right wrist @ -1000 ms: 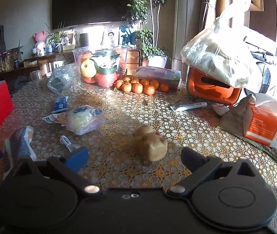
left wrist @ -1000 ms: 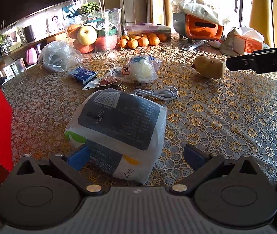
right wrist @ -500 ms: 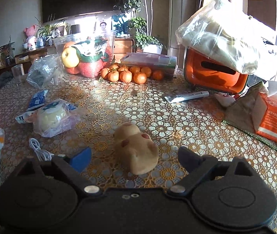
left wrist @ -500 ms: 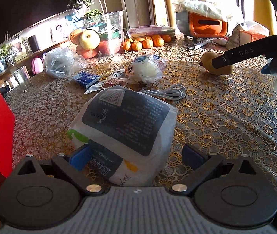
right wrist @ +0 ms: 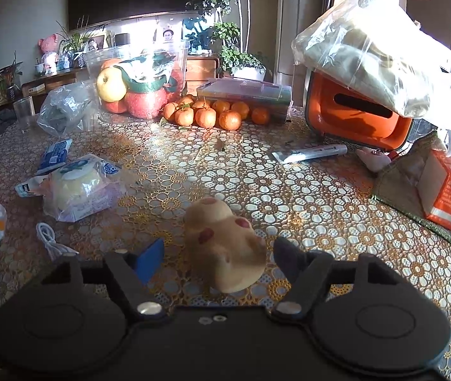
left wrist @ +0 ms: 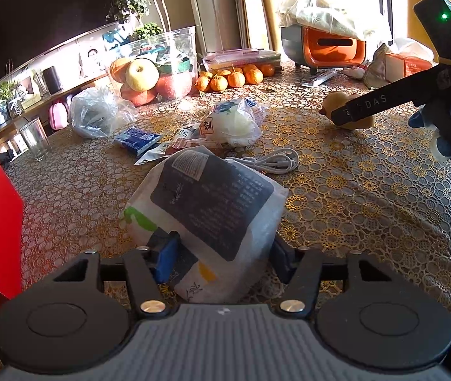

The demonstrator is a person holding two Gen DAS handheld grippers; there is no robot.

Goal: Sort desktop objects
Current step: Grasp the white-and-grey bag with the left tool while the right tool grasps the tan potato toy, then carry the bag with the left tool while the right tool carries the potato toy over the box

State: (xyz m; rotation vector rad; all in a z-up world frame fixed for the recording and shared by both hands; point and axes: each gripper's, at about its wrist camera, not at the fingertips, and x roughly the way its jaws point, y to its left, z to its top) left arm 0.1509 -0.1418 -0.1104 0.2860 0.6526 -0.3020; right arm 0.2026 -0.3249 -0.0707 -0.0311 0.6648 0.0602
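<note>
Now left tool [left wrist: 220,258] closing on packet [left wrist: 206,209]; right tool [right wrist: 217,254] closing round toy [right wrist: 225,247]

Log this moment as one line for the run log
left gripper: jaws closing around tissue pack | right gripper: jaws closing, toy pig between, gaps remain | both on table

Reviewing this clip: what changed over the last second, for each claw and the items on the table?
The left claw is closing on the white tissue pack; its pads now press the pack's sides. The right claw came forward and down around the tan toy animal and is closing, pads not yet touching. The white cable, bun bag and oranges stayed put.
</note>
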